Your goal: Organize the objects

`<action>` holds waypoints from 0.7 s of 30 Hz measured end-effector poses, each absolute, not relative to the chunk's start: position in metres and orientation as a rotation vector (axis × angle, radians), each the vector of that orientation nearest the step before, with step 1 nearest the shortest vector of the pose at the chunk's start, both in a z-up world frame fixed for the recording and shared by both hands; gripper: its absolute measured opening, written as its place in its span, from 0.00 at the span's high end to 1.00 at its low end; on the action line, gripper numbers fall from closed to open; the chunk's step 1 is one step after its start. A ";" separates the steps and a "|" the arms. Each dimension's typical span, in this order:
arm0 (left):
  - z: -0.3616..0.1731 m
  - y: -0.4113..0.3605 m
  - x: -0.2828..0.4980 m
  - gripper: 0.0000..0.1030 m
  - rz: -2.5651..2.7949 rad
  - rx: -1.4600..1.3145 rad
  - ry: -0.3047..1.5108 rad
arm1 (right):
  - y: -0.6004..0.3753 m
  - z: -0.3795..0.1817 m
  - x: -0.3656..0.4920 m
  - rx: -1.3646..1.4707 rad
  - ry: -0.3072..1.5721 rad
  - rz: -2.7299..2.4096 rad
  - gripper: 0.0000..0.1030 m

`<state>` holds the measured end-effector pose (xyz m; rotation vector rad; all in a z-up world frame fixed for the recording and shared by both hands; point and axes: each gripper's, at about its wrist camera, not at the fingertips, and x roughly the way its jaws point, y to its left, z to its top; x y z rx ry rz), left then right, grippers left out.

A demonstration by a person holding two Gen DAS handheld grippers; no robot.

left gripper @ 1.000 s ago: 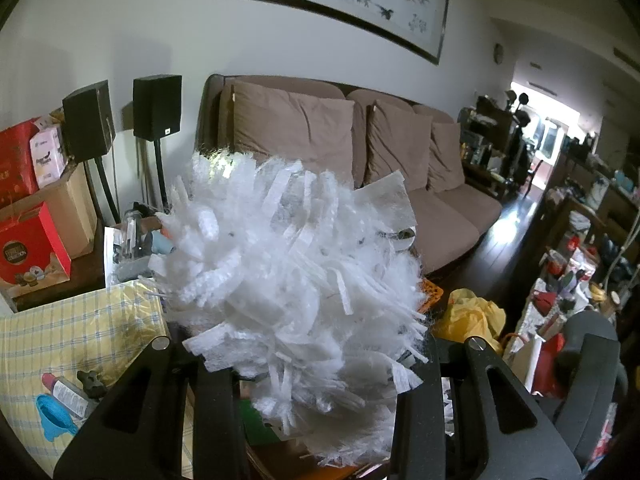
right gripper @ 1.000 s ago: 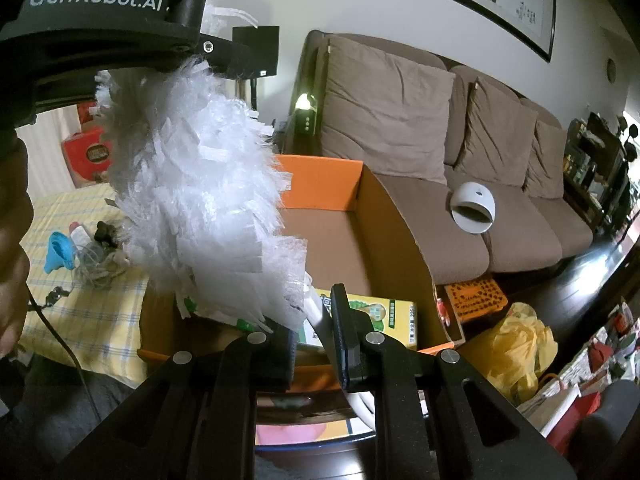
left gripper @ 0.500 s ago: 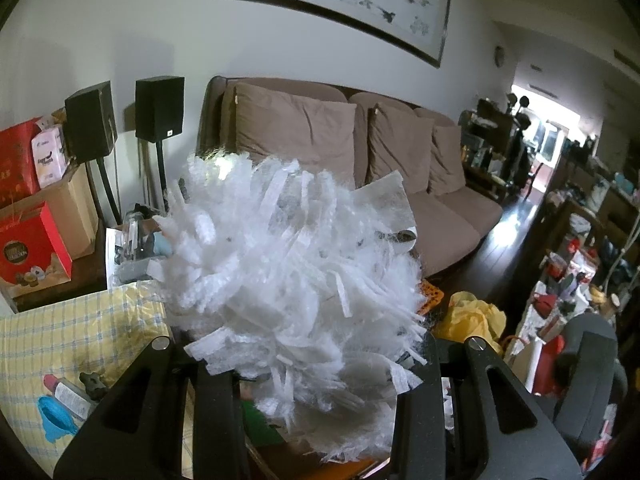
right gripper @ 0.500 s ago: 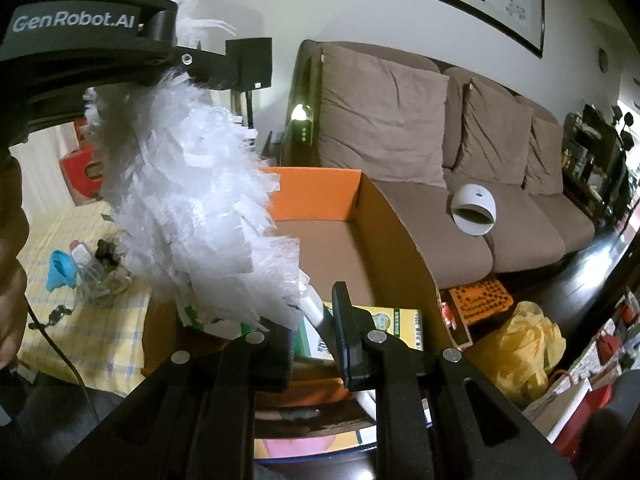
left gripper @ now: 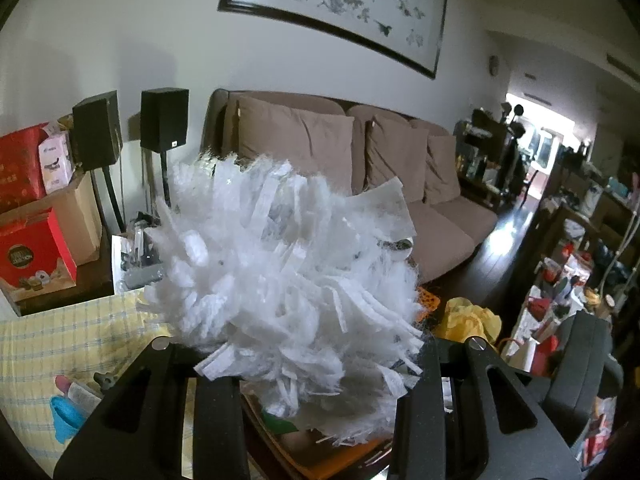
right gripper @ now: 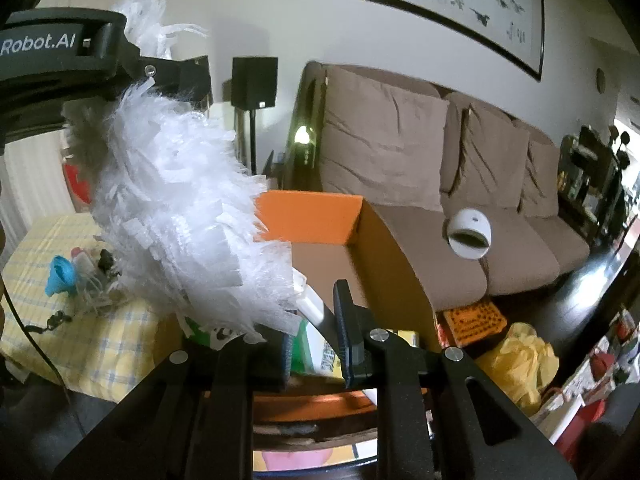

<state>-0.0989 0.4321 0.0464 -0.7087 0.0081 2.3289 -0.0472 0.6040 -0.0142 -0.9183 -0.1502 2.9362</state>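
I see brown sofa [left gripper: 400,184] along wall, framed painting [left gripper: 336,8] above, black speakers [left gripper: 164,124] left, yellow bag [right gripper: 520,360] on floor.

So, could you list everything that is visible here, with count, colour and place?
duster: one, white, held by both tools
box: one, orange and brown, under the duster
sofa: one, brown, against the wall
speakers: two, black, left of the sofa
painting: one, dark frame, above the sofa
round device: one, white, on the sofa seat
funnel: one, blue, on the checked cloth
checked cloth: one, yellow, left
bag: one, yellow, on the floor
left tool: black, shut on the duster's fluffy head
right tool: black, shut on the duster's handle
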 end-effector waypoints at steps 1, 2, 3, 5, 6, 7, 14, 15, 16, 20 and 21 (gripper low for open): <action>0.046 0.431 -0.099 0.68 2.330 -0.709 0.006 | 0.603 -0.014 -0.047 -0.909 -0.164 2.934 0.83; 0.046 0.430 -0.099 0.68 2.332 -0.709 0.008 | 0.602 -0.014 -0.047 -0.901 -0.175 2.931 0.83; 0.046 0.430 -0.098 0.68 2.333 -0.708 0.010 | 0.600 -0.014 -0.047 -0.886 -0.190 2.928 0.83; 0.047 0.429 -0.097 0.68 2.332 -0.709 0.015 | 0.600 -0.015 -0.048 -0.872 -0.210 2.926 0.83; 0.047 0.427 -0.096 0.68 2.331 -0.705 0.011 | 0.600 -0.016 -0.048 -0.863 -0.213 2.928 0.83; 0.048 0.428 -0.096 0.68 2.332 -0.701 0.008 | 0.599 -0.015 -0.048 -0.848 -0.217 2.931 0.83; 0.051 0.421 -0.087 0.68 2.344 -0.675 0.014 | 0.592 -0.015 -0.047 -0.784 -0.249 2.956 0.83; 0.050 0.420 -0.087 0.68 2.344 -0.676 0.016 | 0.592 -0.015 -0.048 -0.787 -0.248 2.957 0.83; 0.050 0.420 -0.088 0.68 2.343 -0.680 0.017 | 0.592 -0.016 -0.049 -0.793 -0.246 2.958 0.83; 0.049 0.419 -0.088 0.68 2.338 -0.687 0.007 | 0.592 -0.017 -0.050 -0.801 -0.248 2.952 0.83; 0.048 0.420 -0.088 0.68 2.337 -0.686 0.007 | 0.592 -0.017 -0.050 -0.803 -0.247 2.951 0.83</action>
